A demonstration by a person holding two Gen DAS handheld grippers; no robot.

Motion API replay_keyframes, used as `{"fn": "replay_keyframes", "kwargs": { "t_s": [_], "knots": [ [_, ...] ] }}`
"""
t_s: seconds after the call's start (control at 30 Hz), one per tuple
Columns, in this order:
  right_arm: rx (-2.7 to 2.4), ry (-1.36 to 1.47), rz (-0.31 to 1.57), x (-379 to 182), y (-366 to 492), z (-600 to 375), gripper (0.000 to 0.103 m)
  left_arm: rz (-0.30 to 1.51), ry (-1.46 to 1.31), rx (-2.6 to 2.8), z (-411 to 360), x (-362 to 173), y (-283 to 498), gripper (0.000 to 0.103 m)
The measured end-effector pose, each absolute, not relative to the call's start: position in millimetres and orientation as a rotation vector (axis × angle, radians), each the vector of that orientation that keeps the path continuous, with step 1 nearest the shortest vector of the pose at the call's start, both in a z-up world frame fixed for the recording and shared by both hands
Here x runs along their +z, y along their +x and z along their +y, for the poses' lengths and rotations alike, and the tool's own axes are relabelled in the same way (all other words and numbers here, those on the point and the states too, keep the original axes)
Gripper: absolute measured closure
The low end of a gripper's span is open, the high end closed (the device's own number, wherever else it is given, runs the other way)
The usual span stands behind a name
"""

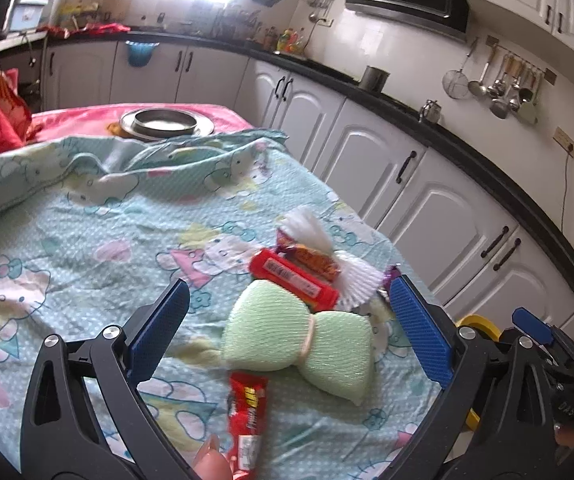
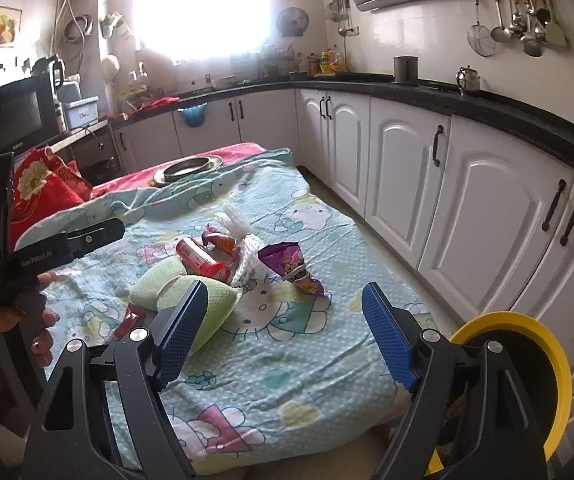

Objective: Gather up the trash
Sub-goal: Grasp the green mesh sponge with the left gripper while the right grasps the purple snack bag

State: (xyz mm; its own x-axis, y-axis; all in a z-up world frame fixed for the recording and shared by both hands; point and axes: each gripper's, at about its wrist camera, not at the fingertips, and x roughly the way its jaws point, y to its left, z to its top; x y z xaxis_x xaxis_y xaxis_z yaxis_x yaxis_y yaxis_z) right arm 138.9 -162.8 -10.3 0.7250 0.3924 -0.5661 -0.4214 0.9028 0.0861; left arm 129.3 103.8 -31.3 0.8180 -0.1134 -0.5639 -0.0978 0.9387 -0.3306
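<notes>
Both grippers gape wide and empty — left gripper (image 1: 287, 336) over the green foam net (image 1: 299, 340), right gripper (image 2: 285, 340) just short of the trash pile (image 2: 243, 260). Yellow-rimmed bin (image 2: 527, 344) half-hidden behind the right finger, its contents unreadable.

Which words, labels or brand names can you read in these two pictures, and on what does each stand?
"GenRobot.AI": white print on the left gripper's black body, right wrist view.
Red snack wrappers, purple wrapper: print too blurred to read.
Microwave: small badge, too small to read.
</notes>
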Motion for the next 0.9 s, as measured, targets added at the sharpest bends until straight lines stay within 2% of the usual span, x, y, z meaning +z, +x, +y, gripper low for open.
{"fn": "replay_keyframes", "kwargs": {
  "t_s": [0.17,0.27,0.53,0.9],
  "knots": [
    [0.454,-0.072,0.627,-16.6,151.5,-154.5,0.027,0.656,-0.387,-0.011,119.0,-39.5,139.3,0.025],
    [0.454,-0.087,0.643,-21.4,162.5,-149.8,0.027,0.693,-0.414,-0.030,126.3,-45.6,145.1,0.028],
    [0.454,-0.116,0.704,-41.7,197.5,-141.3,0.029,0.822,-0.418,-0.099,129.9,-70.1,154.8,0.028],
    [0.480,-0.143,0.807,-72.2,244.3,-126.2,0.039,0.959,-0.402,-0.179,120.4,-98.6,181.5,0.028]
  ]
}}
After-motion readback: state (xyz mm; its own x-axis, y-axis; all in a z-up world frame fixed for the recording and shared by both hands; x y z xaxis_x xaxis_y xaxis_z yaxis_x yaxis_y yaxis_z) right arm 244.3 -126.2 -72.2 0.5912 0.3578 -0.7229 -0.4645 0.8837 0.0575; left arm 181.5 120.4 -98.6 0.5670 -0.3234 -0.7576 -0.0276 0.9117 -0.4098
